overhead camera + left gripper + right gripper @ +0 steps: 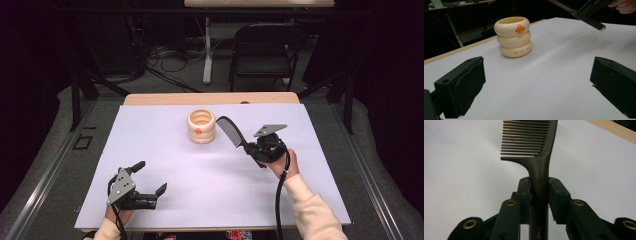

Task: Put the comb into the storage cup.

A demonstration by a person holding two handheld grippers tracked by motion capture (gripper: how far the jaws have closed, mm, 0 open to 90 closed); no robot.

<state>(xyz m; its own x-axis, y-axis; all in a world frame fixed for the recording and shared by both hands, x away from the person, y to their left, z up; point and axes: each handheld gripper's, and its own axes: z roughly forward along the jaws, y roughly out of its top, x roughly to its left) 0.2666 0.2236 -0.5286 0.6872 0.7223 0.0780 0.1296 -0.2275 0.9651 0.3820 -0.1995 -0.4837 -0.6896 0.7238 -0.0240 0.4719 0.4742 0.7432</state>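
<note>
1. Centrally, a black comb (537,157) is clamped by its handle between the pads of the right gripper (539,192), held above the white table (165,165).
2. Pale lettering beginning "Crea" is seen on the comb handle; the rest is cut off.
3. Just beside the comb's teeth, a cream ringed cup (201,126) is stood upright, marked with an orange duck emblem.
4. Small writing is printed on the cup's lowest ring, too blurred to be read.
5. Nearer the front edge, the left gripper (148,178) is held with jaws spread wide, nothing between them.

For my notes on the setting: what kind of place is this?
Probably a lab or studio set up for recording: a white-covered table amid dark surroundings, loose cables on the floor, and a folding chair behind.
</note>
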